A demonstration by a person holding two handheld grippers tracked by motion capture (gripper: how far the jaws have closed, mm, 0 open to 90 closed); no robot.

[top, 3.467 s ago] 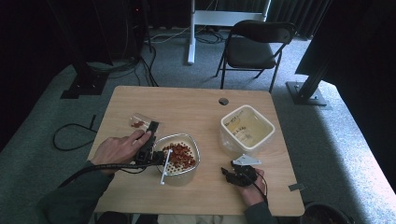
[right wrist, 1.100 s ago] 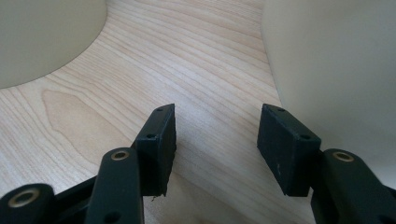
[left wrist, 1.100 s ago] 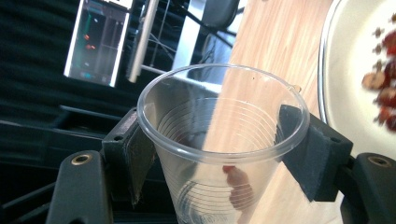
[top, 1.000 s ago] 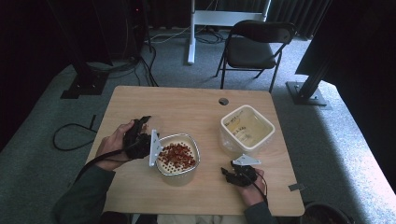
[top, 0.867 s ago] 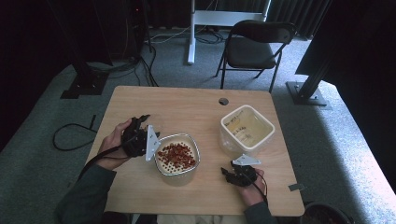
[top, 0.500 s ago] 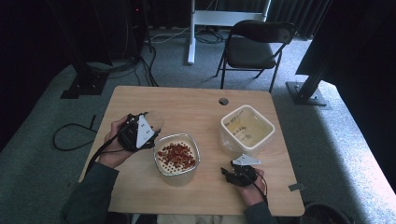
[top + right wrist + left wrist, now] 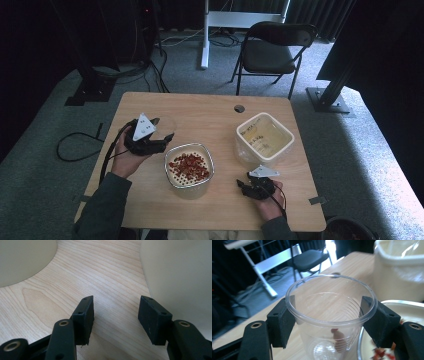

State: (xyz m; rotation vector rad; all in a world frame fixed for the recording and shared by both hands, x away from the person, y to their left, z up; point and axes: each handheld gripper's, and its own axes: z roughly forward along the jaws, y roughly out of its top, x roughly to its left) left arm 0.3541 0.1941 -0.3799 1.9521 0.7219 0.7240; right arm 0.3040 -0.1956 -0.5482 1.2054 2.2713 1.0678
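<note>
Our left gripper clamps a clear plastic cup, upright, with what looks like one red piece at its bottom. Just to its right sits the bowl of red pieces. Our right gripper rests spread and empty on the surface, a white tub just beyond.

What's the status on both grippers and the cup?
Left gripper shut on clear cup, nearly empty. Right gripper open, idle on table. Nothing blocking.
</note>
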